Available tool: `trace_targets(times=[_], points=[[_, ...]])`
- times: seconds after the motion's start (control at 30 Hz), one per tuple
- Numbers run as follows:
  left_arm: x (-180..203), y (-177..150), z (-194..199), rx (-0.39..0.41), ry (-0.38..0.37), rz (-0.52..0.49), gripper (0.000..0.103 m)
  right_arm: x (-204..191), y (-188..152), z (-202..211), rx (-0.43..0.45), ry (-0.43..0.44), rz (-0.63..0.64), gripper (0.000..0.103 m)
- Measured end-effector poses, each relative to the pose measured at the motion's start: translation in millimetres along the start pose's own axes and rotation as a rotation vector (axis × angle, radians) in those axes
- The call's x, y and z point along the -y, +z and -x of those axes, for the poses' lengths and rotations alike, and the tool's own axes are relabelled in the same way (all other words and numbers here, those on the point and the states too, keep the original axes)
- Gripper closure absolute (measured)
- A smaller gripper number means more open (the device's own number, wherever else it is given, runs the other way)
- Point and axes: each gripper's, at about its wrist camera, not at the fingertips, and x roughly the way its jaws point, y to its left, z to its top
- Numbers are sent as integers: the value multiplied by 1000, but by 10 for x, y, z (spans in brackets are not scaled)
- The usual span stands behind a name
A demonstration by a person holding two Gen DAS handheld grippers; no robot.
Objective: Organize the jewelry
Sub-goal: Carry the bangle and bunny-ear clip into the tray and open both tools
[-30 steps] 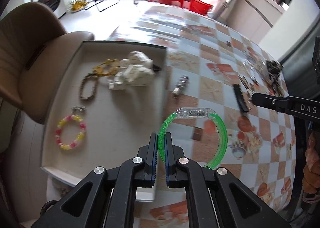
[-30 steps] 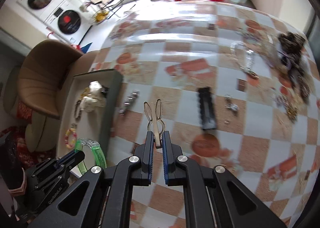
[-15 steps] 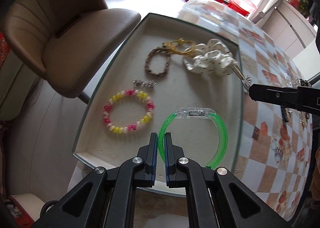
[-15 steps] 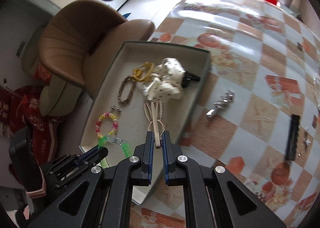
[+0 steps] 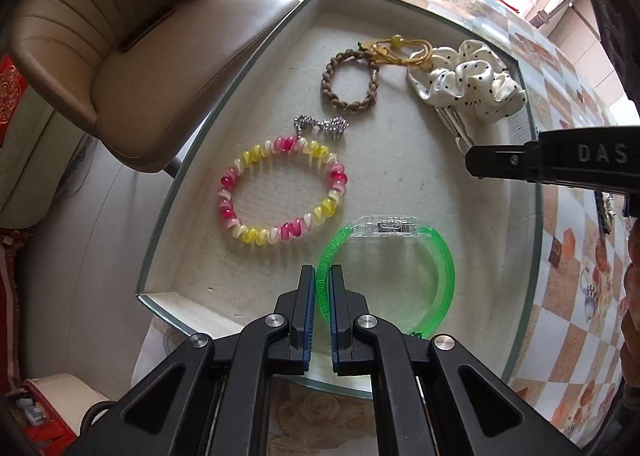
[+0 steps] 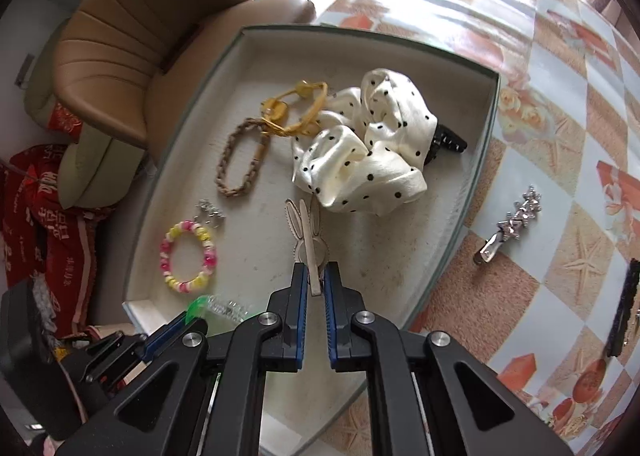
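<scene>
Two pieces are carried above the shallow cream-lined tray (image 5: 248,67): the left gripper (image 5: 322,284) is closed on the thin edge of a translucent green plastic bangle (image 5: 440,268) with a clear clasp, and the right gripper (image 6: 315,280) pinches the tail of a flat pale rabbit-shaped hair clip (image 6: 305,232). Both look light, stiff and rather slippery, so such edge grips suit them. Whether the bangle touches the lining I cannot tell.
</scene>
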Motion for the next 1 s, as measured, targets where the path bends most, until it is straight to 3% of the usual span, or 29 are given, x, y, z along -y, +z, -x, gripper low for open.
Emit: trace_targets(times=[0.7,0.8,0.9,1.0], points=[[90,14,-27,-8,48,-8,94,60,-18,-83,-17,3,-31,93],[93,16,-3,-4,62,-5,94,84,-17,-67,-18,24,-36,85],[105,33,21,2,73,1,94,62,-23,-43,-9,24,-35,64],[109,43,36,4,79,1,94,70,-31,4,-2,45,-48,60]])
